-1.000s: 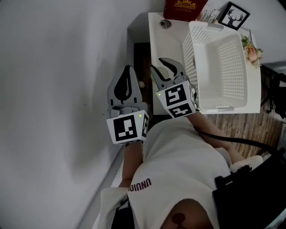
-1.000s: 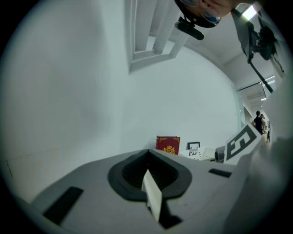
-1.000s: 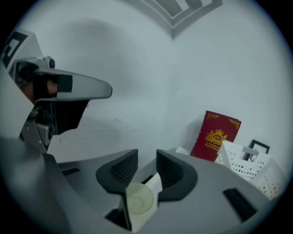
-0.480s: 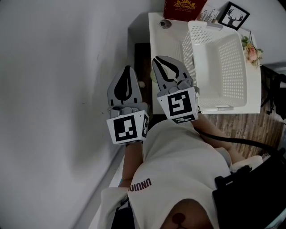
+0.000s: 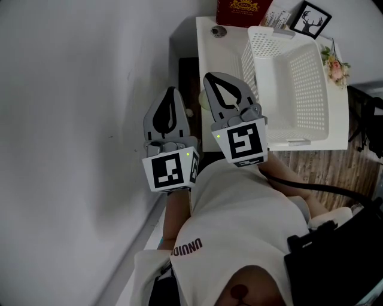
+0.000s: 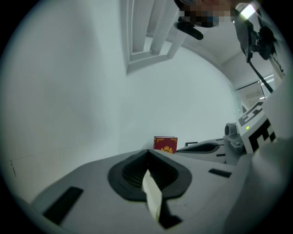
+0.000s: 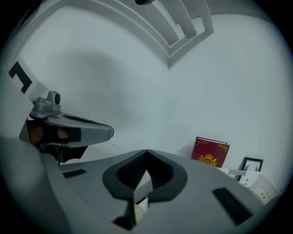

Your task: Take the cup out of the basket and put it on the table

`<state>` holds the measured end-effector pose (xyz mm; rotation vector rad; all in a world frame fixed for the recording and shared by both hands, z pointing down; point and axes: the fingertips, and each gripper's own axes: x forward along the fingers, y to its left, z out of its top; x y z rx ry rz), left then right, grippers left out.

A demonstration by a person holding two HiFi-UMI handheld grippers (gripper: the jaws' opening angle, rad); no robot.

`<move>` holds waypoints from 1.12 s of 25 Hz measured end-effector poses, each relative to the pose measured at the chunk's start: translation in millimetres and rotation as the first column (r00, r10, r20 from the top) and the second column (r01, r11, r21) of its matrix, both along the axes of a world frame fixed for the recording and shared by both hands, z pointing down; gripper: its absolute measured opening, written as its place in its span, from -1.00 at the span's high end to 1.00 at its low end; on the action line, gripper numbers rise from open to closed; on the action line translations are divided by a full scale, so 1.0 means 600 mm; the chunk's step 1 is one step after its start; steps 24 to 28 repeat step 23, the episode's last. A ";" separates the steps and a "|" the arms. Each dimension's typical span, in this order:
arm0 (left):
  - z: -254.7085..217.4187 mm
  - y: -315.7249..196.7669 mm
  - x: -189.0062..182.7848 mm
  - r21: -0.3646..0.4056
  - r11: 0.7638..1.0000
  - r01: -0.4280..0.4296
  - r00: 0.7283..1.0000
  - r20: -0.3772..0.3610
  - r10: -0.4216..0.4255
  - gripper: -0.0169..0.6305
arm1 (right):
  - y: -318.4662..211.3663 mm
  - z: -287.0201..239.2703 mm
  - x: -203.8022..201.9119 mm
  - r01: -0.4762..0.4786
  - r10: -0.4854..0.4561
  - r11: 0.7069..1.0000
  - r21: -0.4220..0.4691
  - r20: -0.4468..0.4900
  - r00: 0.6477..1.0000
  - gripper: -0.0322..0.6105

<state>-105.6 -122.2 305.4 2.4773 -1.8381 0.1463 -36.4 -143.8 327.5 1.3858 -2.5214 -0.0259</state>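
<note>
A small round cup (image 5: 219,31) stands on the white table (image 5: 218,63) at its far left corner, outside the white mesh basket (image 5: 293,77), which looks empty. Both grippers hang in front of the table's near edge, short of the basket. My right gripper (image 5: 210,76) is shut; its jaws have just been closing, with nothing between them (image 7: 146,151). My left gripper (image 5: 172,91) sits beside it on the left, also shut and empty (image 6: 147,151). Each gripper view shows the other gripper alongside and the grey wall ahead.
A red box (image 5: 242,11) and a framed deer picture (image 5: 311,21) stand at the table's back, and flowers (image 5: 336,67) lie to the right of the basket. A grey wall fills the left. The wooden floor (image 5: 323,167) shows below the table.
The right gripper's jaws, spread wide a second ago, have closed on nothing. That gripper has risen a little. The left gripper has kept still.
</note>
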 end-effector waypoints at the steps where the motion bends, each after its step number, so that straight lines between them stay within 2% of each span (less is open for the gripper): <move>1: 0.000 0.001 0.001 0.000 1.000 -0.001 1.000 0.001 0.001 0.91 | 0.000 0.000 0.001 0.000 0.000 1.000 0.001 0.002 1.000 0.84; 8: 0.001 0.004 0.004 0.006 1.000 0.000 1.000 0.001 0.000 0.91 | 0.005 -0.011 0.003 0.015 -0.012 0.998 0.058 -0.046 0.999 0.85; 14: 0.000 0.004 0.011 0.008 1.000 -0.002 1.000 0.001 0.002 0.91 | 0.006 -0.010 0.008 -0.001 0.001 0.999 0.045 -0.006 1.000 0.85; 28: 0.001 0.003 0.012 0.005 1.000 0.003 1.000 0.000 -0.003 0.91 | 0.004 -0.009 0.014 0.005 -0.003 0.999 0.048 -0.039 0.999 0.85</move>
